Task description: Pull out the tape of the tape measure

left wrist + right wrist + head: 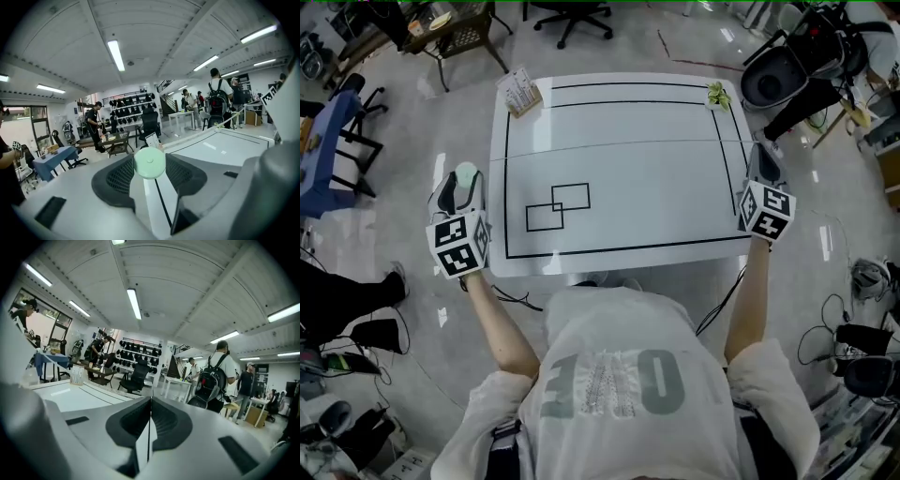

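A small round pale green tape measure (pixel 466 174) sits at the tip of my left gripper (pixel 462 184), held just off the left edge of the white table (pixel 623 150). In the left gripper view the green disc (pixel 149 162) is between the jaw tips of the left gripper (pixel 151 176), which is shut on it. My right gripper (pixel 763 155) hangs off the table's right edge. In the right gripper view its jaws meet in a thin seam, so the right gripper (pixel 150 420) is shut with nothing visible between them. No pulled-out tape shows.
Black lines and two overlapping rectangles (pixel 558 208) are marked on the table. A small card stand (pixel 521 92) stands at its far left corner and a small green object (pixel 718 96) at its far right. Chairs, cables and other people surround the table.
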A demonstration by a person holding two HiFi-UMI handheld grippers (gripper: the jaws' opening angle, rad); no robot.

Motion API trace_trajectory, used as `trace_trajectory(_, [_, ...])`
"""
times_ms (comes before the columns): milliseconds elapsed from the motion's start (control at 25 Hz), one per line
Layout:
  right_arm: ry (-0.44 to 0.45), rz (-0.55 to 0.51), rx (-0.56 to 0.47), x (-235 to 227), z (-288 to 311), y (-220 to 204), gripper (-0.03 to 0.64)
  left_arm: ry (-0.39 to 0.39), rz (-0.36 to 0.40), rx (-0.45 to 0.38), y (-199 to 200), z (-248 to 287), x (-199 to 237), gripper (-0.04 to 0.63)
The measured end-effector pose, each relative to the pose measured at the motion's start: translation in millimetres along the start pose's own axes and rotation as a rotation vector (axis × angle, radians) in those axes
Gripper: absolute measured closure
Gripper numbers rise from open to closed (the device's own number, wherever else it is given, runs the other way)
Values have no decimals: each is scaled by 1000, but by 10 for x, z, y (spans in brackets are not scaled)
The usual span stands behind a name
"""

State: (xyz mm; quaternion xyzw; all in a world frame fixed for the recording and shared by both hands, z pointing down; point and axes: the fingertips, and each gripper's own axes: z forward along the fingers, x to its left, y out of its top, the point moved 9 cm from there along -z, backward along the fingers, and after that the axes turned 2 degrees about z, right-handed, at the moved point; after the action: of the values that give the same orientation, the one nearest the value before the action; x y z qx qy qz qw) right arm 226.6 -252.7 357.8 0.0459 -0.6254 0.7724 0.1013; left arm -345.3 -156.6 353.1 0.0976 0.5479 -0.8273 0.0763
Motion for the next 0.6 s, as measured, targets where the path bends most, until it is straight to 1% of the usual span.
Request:
trace_trajectory(80, [-13, -13, 16, -42, -28, -66, 586, -2, 9, 8, -11, 13, -21, 365])
trace_trajectory(200, [-29, -6, 25, -72, -53, -116, 586, -8, 24, 18, -9, 44, -87, 365])
trace_trajectory(440, [-24, -4, 39, -68, -51, -213, 584, -14, 19, 20, -42, 84, -87, 365])
trace_trajectory(600, [-11, 36, 29, -79, -53, -231, 586, -35, -4, 21, -50, 71, -120, 365])
